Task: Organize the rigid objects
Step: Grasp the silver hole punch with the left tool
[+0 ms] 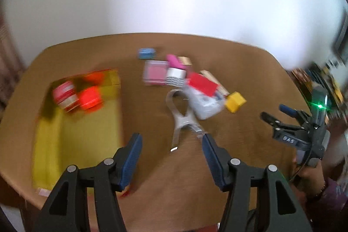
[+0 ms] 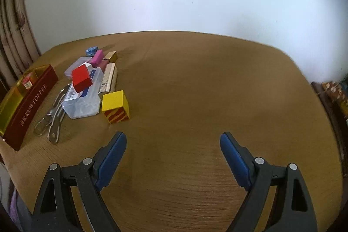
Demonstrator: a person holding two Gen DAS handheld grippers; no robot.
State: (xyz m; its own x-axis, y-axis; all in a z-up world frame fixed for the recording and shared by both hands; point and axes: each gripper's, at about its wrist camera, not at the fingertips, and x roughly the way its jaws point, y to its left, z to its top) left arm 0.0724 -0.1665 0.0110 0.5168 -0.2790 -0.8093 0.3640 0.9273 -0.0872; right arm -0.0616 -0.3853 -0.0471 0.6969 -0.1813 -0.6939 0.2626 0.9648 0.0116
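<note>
A pile of small objects lies on the brown table (image 2: 195, 84): a yellow block (image 2: 115, 105) (image 1: 235, 101), a red block (image 2: 81, 77) (image 1: 202, 84) on a clear plastic case (image 2: 84, 99), a pink block (image 2: 96, 58), a blue round piece (image 2: 91, 50), a metal clamp (image 1: 181, 116) (image 2: 53, 116). A yellow-lined red box (image 1: 76, 123) (image 2: 28, 103) holds red and striped pieces (image 1: 76, 97). My left gripper (image 1: 171, 138) is open above the clamp's handles. My right gripper (image 2: 174, 138) is open and empty; it also shows in the left wrist view (image 1: 276, 112).
A white wall stands behind the table. Curtains (image 2: 13, 36) hang at the far left. Cluttered items (image 2: 335, 92) lie beyond the table's right edge. The left wrist view is motion-blurred.
</note>
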